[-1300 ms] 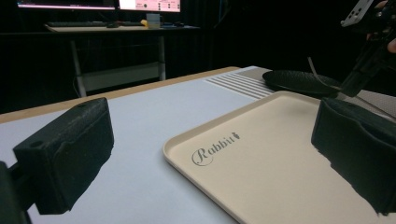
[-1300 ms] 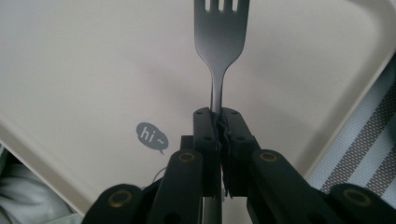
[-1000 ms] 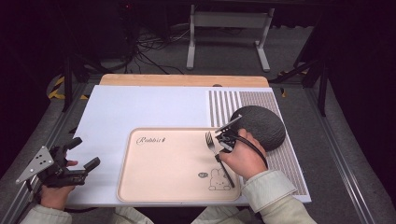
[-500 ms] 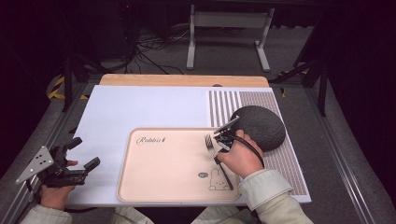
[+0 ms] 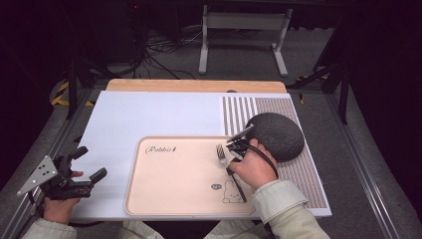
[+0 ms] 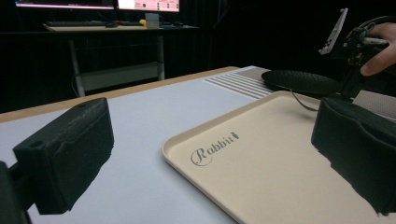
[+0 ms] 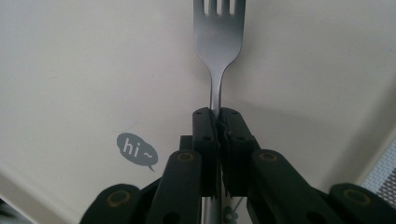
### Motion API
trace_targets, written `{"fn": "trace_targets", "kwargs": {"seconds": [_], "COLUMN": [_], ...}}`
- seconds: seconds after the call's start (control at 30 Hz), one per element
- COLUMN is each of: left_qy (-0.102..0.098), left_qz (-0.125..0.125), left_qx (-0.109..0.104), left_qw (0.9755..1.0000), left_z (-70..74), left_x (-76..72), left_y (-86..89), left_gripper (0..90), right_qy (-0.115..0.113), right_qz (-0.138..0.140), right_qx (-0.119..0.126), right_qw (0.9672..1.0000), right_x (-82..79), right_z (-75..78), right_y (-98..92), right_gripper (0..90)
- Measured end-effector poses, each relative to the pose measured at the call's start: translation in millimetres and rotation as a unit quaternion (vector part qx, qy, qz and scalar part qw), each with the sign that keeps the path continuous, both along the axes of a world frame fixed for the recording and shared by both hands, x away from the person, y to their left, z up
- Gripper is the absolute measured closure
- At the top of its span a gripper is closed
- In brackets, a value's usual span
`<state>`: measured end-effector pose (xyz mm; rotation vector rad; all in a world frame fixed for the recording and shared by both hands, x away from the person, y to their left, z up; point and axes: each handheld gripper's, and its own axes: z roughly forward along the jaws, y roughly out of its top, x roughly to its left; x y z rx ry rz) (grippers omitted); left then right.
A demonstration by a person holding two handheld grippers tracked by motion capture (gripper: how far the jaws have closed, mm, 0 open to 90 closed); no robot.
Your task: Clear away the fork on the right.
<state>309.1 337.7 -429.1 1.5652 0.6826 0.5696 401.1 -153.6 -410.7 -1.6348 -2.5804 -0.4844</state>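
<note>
**Fork gripped over the beige tray, placement not yet finished**

A person sits at a table covered by a pale lavender-white mat (image 5: 149,114), holding a two-jaw gripper in each hand. The right gripper (image 7: 218,122) has its black jaws pressed together on the thin neck of a silver metal fork (image 7: 218,35), tines pointing away from the person. The fork is over the right part of a rectangular beige plastic tray (image 5: 169,174) printed with the word "Rabbit" and a small rabbit drawing; whether the fork touches the tray surface cannot be told. Just beside the tray, on a striped placemat (image 5: 239,112), lies a dark grey, rough-textured oval plate (image 5: 276,135).

The left gripper (image 5: 82,167) waits near the table's left edge, jaws spread apart and empty.

Judging from this, the fork is already picked up and held firmly; setting it down and letting go appear to remain.
</note>
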Motion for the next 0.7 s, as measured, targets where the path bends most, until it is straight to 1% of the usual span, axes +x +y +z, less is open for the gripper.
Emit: {"fn": "trace_targets", "kwargs": {"seconds": [0.33,0.43,0.63,0.7], "left_qy": [0.001,0.001,0.001,0.0], "left_qz": [-0.001,-0.001,-0.001,-0.001], "left_qx": [0.0,0.0,0.0,-0.002], "left_qw": [1.0,1.0,1.0,1.0], "left_z": [0.2,0.2,0.2,0.1], "left_x": [0.0,-0.1,0.0,0.0], "left_y": [0.4,0.4,0.4,0.1], "left_gripper": [0.0,0.0,0.0,0.0], "right_qy": [0.004,0.006,0.001,-0.005], "right_qz": [-0.003,0.002,0.007,0.009], "right_qx": [0.001,0.002,0.004,0.006], "right_qw": [1.0,1.0,1.0,0.9999], "right_x": [1.6,1.9,1.6,1.2], "right_z": [-6.9,-7.4,-7.8,-7.0], "right_y": [2.3,1.9,2.3,2.4], "right_gripper": [86.0,85.6,81.6,80.0]}}
